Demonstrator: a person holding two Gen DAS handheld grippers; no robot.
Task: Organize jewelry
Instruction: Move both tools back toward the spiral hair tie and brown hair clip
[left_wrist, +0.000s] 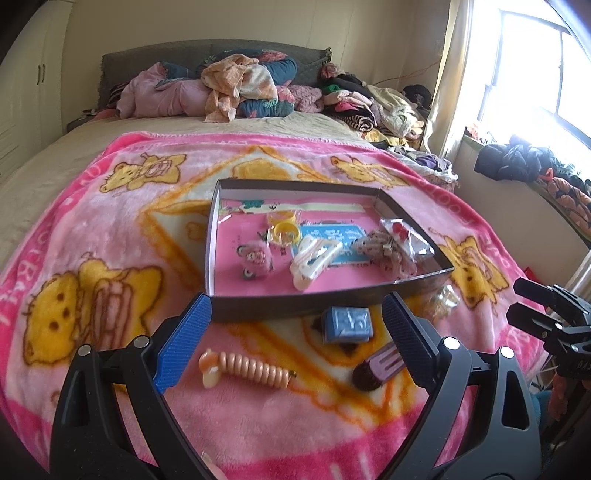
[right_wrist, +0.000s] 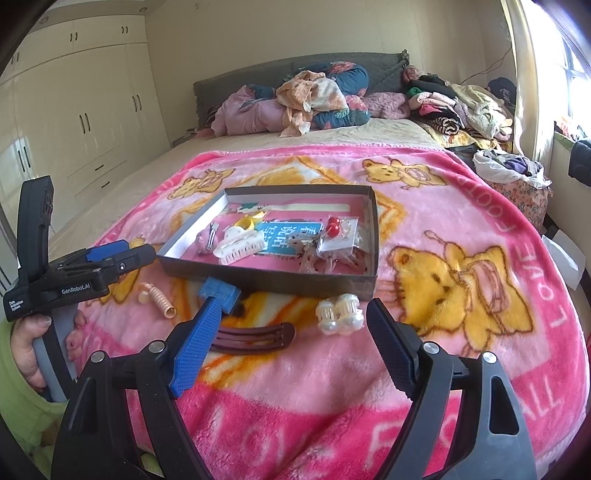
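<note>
Right wrist: brown hair clip (right_wrist: 255, 338) half-hidden.

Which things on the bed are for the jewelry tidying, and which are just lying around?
For the job:
box
spiral hair tie
blue block
brown clip
pearl clips

Just lying about:
clothes pile
bedding heap
</note>
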